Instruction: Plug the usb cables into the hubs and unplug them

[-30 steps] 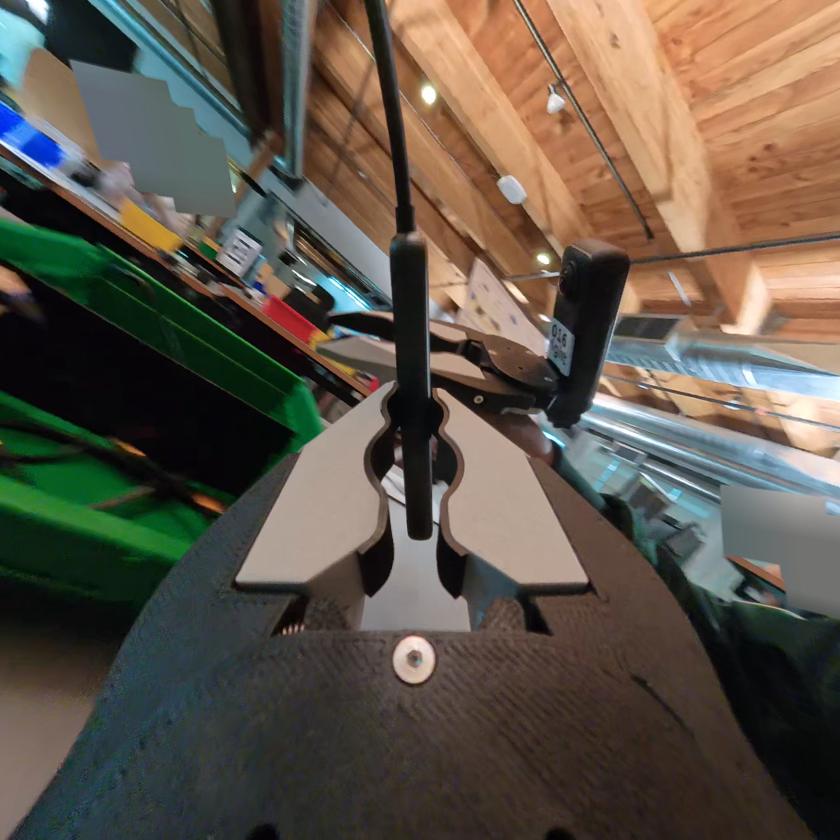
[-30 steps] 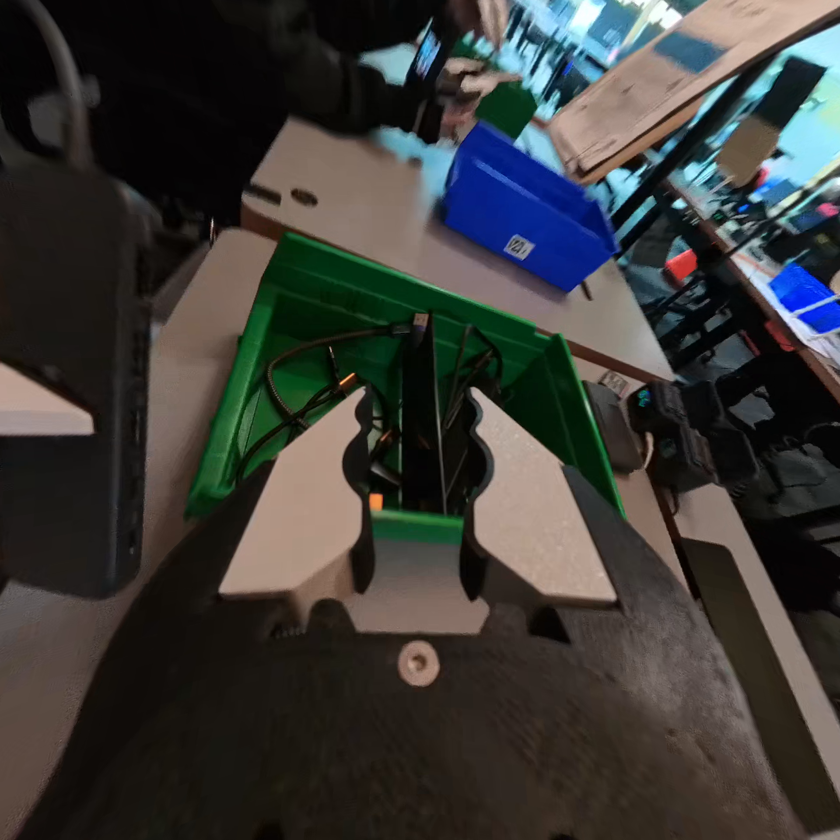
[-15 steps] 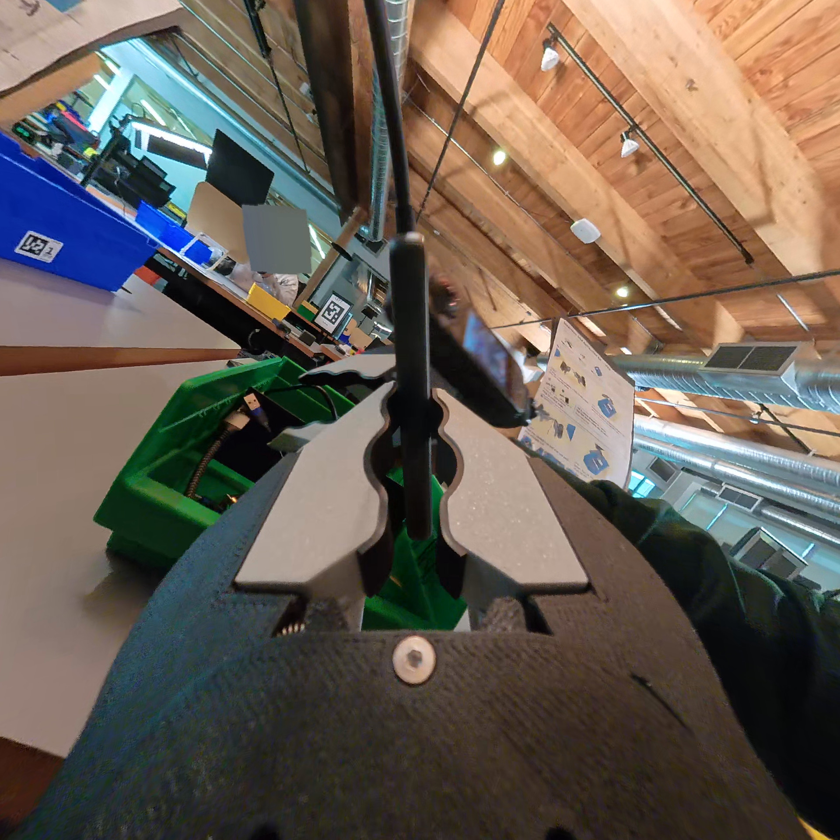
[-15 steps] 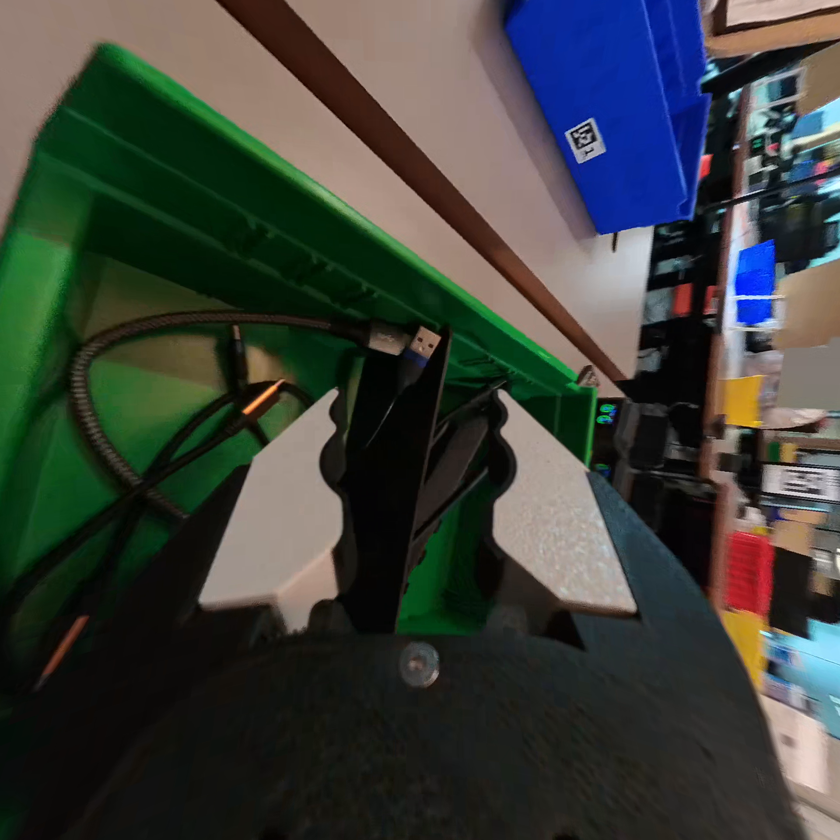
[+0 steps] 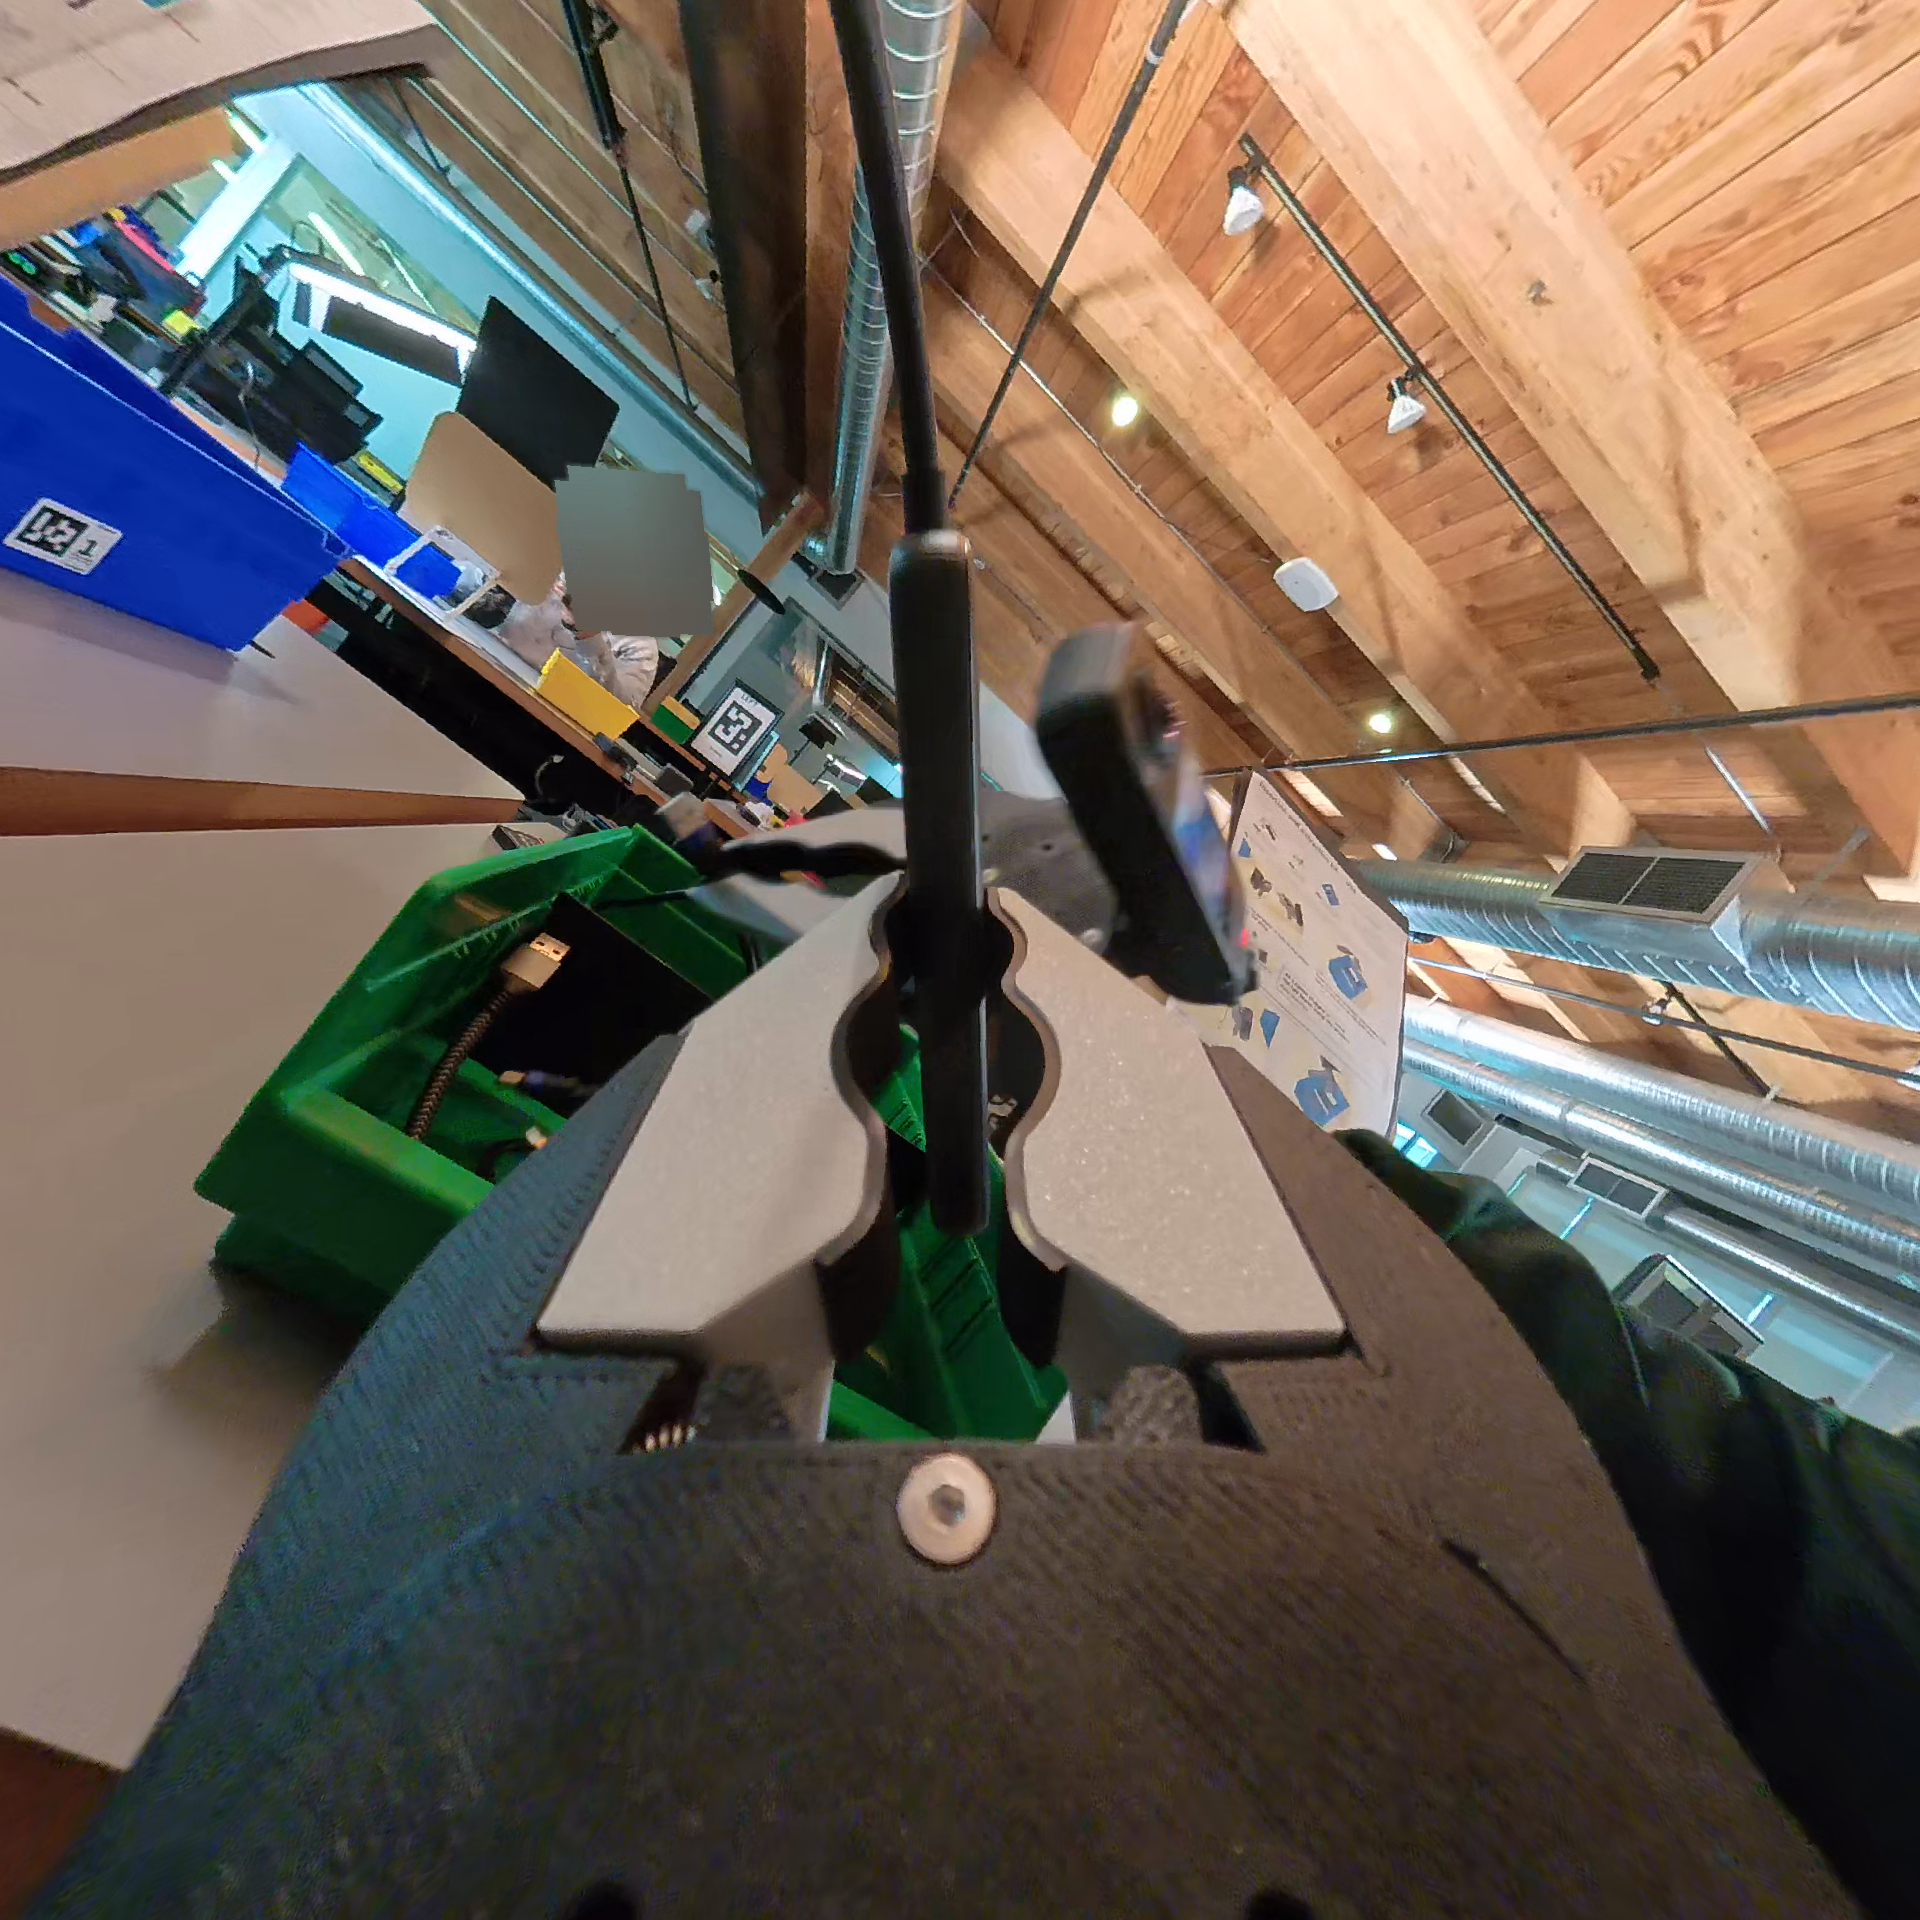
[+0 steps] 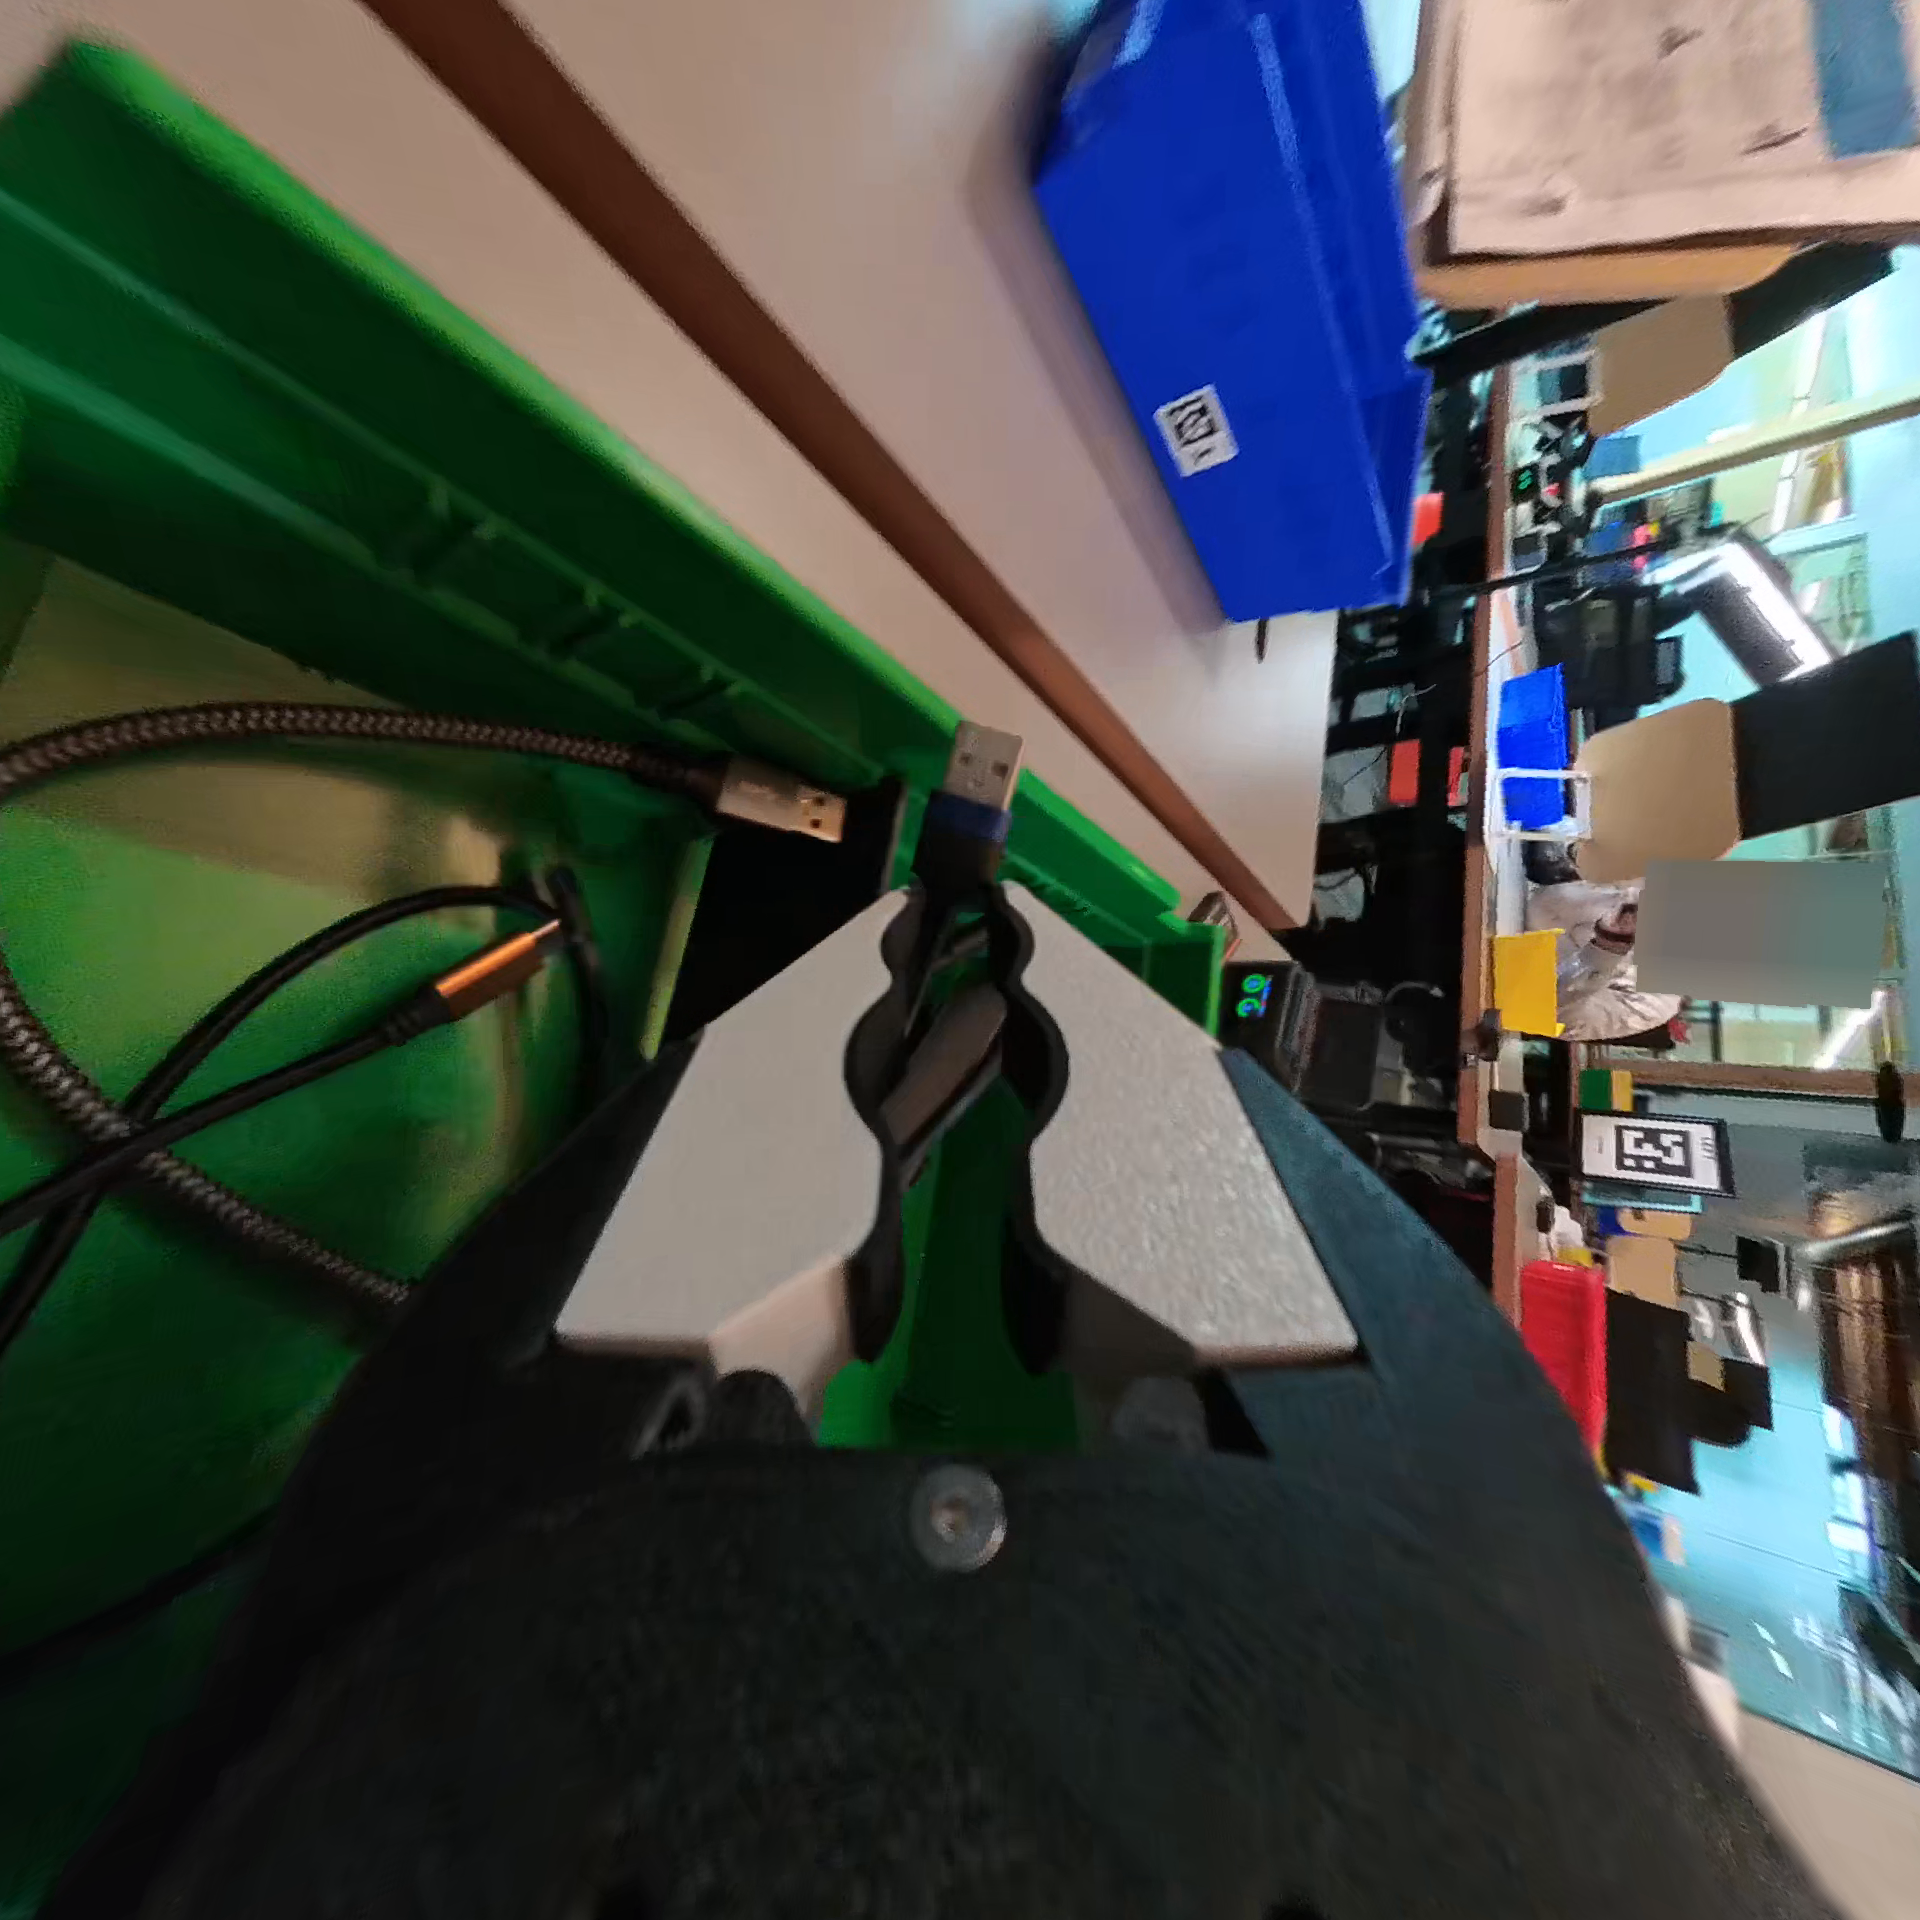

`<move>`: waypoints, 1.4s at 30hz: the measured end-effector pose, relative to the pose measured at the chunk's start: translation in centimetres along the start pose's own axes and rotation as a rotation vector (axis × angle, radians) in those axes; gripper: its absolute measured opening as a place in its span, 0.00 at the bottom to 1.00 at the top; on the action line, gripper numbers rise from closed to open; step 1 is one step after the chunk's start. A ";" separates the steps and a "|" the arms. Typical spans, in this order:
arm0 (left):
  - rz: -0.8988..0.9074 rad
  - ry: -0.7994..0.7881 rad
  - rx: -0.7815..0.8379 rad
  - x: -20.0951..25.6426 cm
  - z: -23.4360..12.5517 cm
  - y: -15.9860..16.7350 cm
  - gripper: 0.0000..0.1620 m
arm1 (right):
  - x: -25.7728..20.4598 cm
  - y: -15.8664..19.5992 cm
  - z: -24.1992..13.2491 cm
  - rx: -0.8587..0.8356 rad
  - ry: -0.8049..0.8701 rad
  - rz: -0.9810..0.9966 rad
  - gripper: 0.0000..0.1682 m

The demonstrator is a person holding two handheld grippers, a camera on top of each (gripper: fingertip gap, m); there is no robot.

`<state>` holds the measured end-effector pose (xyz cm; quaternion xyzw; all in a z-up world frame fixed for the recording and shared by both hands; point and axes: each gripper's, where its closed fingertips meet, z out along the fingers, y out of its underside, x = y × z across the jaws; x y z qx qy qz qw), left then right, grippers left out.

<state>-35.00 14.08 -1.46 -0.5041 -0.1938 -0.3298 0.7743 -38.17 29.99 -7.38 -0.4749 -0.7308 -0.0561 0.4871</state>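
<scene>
My left gripper (image 5: 940, 906) is shut on a slim black hub (image 5: 938, 790), held upright with its black cable (image 5: 883, 208) running up out of view. My right gripper (image 6: 951, 906) is shut on a black USB cable plug (image 6: 961, 831) with a blue collar. Its silver connector sticks out past the fingertips, over the rim of the green bin (image 6: 312, 416). The right gripper's body and camera (image 5: 1138, 831) show just behind the hub in the left wrist view.
The green bin (image 5: 343, 1174) holds a braided cable with a silver plug (image 6: 779, 805), a black cable with an orange plug (image 6: 488, 971) and a black flat object (image 6: 779, 904). A blue bin (image 6: 1226, 312) stands farther along the tables, and also shows in the left wrist view (image 5: 135, 520).
My right gripper has gone from open over the bin to shut on the blue-collared plug, and has rolled sideways. My left gripper has swung round with the hub still held.
</scene>
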 end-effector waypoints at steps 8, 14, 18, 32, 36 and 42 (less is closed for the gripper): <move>0.010 0.030 -0.024 0.7 0.2 0.3 0.05 | 6.3 -2.4 -9.4 0.381 -0.042 0.269 0.06; -0.047 0.214 -0.143 4.1 0.7 2.4 0.05 | 6.2 -0.6 -20.7 0.720 -0.136 0.174 0.05; -0.109 0.448 -0.269 9.0 0.4 5.1 0.05 | 4.0 4.3 -26.0 0.686 -0.084 0.142 0.03; -0.656 1.110 -0.633 25.9 -2.3 16.1 0.05 | -9.4 18.4 -38.0 0.640 -0.003 0.565 0.03; -0.741 1.227 -0.709 28.1 -2.6 17.7 0.05 | -12.5 20.8 -39.2 0.621 -0.035 0.704 0.03; -0.843 1.317 -0.764 29.0 -2.0 19.5 0.05 | -13.1 21.7 -41.8 0.623 0.026 0.754 0.03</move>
